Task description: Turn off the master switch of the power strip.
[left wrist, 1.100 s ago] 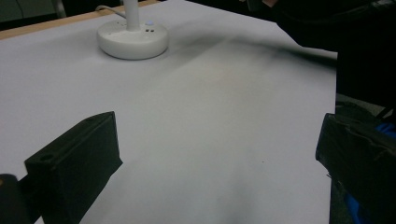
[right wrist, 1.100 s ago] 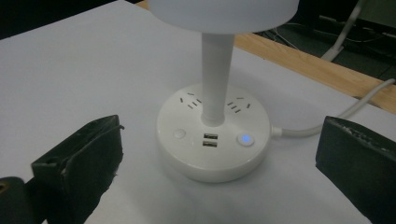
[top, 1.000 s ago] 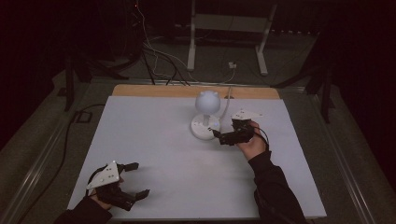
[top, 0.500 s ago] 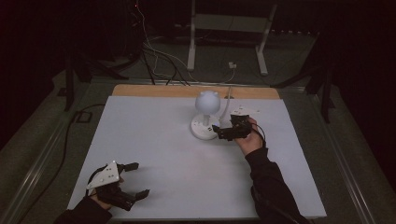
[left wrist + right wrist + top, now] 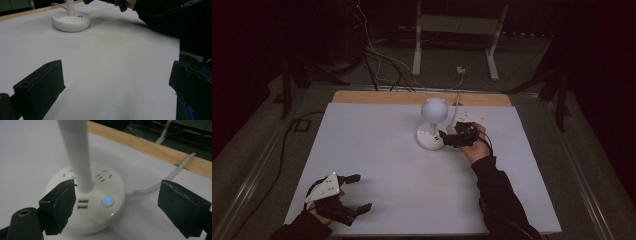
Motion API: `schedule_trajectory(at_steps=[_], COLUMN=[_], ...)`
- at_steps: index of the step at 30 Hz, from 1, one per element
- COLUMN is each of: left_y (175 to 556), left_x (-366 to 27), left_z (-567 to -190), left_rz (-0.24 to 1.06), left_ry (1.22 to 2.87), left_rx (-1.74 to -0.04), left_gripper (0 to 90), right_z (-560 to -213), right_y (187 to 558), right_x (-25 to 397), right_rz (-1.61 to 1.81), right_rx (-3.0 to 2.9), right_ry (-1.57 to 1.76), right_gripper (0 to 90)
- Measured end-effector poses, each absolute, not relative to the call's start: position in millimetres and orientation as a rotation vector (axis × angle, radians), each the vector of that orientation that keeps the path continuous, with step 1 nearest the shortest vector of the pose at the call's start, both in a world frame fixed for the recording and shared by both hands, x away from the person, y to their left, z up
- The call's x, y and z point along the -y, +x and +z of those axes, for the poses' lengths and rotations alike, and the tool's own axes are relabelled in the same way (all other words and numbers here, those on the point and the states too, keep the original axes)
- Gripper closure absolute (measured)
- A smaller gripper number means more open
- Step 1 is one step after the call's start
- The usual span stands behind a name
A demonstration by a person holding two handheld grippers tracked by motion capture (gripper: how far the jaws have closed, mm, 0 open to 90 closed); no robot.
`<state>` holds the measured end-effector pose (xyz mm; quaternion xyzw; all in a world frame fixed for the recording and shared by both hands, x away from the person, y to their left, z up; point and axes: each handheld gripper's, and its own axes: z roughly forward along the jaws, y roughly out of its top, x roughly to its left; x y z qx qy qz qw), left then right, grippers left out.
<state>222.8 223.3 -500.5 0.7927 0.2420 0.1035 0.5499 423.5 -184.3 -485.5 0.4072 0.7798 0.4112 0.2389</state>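
White desk lamp (image 5: pixel 432 125) stands at upper centre of the white table (image 5: pixel 377 150).

Right gripper (image 5: pixel 447 139), jaws open, sits at its round base (image 5: pixel 100 202) by a blue-lit button (image 5: pixel 108 200); left gripper (image 5: pixel 354 192) gapes, lower left. No readable writing.

White lamp (image 5: pixel 432 122) mid-table, right gripper (image 5: pixel 446 139) at its base, left gripper (image 5: pixel 357 192) near front-left corner.

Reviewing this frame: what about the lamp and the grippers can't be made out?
- Lamp head: cut off by the top edge in both gripper views.
- Cord's far end: leaves the right gripper view's top edge.
- Right gripper: too small and dark in the high view to judge contact with the base.
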Motion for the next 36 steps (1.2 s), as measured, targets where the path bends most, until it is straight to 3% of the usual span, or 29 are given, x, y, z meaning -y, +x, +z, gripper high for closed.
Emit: schedule_trajectory(at_steps=[7,13,21,30,36], left_y=[223.0,223.0,222.9,223.0,223.0], left_x=[-223.3,-223.4,-223.1,-223.1,-223.3], left_z=[-500.7,-500.9,-501.0,-501.0,-500.9], left_rz=[0.244,0.244,0.245,0.242,0.242], left_ry=[1.879,1.88,1.882,1.881,1.879], left_rx=[-0.574,-0.574,-0.571,-0.57,-0.572], left_gripper=[0.4,0.4,0.4,0.4,0.4], right_z=[-490.4,-492.2,-492.3,-492.1,-492.8], right_y=[426.8,428.0,428.1,429.2,429.9], right_x=[183.6,183.2,181.2,179.2,178.2], right_rz=[1.122,1.118,1.108,1.106,1.079], right_rx=[-2.092,-2.082,-2.052,-2.032,-2.034], right_ry=[1.147,1.175,1.225,1.276,1.297], right_gripper=[15.1,25.7,47.0,54.3,65.9])
